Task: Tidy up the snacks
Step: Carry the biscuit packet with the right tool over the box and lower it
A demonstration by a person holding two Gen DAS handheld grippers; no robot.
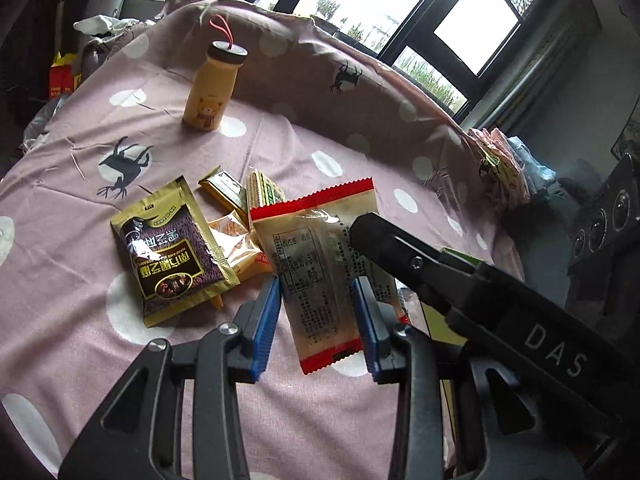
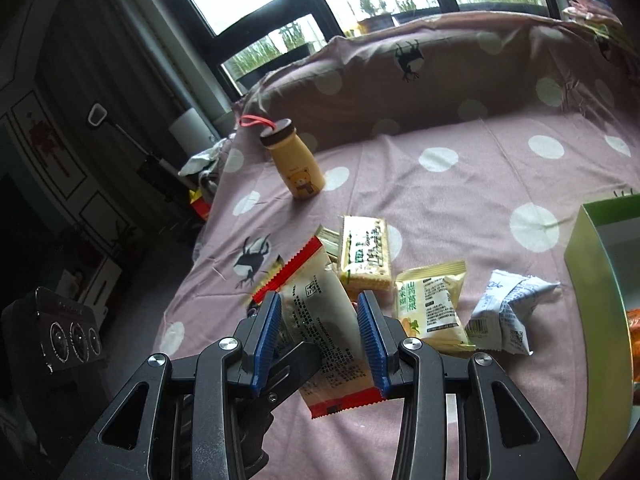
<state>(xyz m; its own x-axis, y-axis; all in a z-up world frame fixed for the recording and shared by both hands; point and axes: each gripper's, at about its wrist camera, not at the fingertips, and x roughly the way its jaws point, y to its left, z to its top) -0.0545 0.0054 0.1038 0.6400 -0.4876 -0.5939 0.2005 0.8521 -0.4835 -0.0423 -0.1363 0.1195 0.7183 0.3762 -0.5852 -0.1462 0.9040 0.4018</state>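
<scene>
Surface: a pink spotted sheet [image 1: 304, 420] over a bed or table, with a raised padded edge along the far side under the windows. The near-left stretch of sheet in the left wrist view is bare, as is the far-right stretch in the right wrist view.

Left gripper [image 1: 318, 320]: jaws wide apart, astride the red-edged packet [image 1: 320, 276]. The blue pads [image 1: 266, 324] appear close to its side edges; contact cannot be confirmed. In this view the packet seems to lie on the sheet.

Right gripper [image 2: 320, 338]: jaws also wide apart, framing the same red-edged packet [image 2: 320, 320]. Grip cannot be confirmed. One black finger of the right gripper crosses the packet's far-right corner in the left wrist view.

Count, both views together:
- One red-edged packet, between both grippers.
- One gold-and-brown sachet [image 1: 170, 252], just left of it.
- One orange packet [image 1: 236, 248], partly buried under those two.
- One small gold bar [image 1: 224, 192] and one cracker pack [image 2: 365, 256], beyond the pile.
- One yellow-green packet [image 2: 434, 304] and one white packet [image 2: 508, 312], to the right.
- One yellow bottle [image 1: 210, 88], upright, well apart at the far left.
- One green box [image 2: 600, 280], cut off at the right edge; an orange item inside is barely visible.
</scene>
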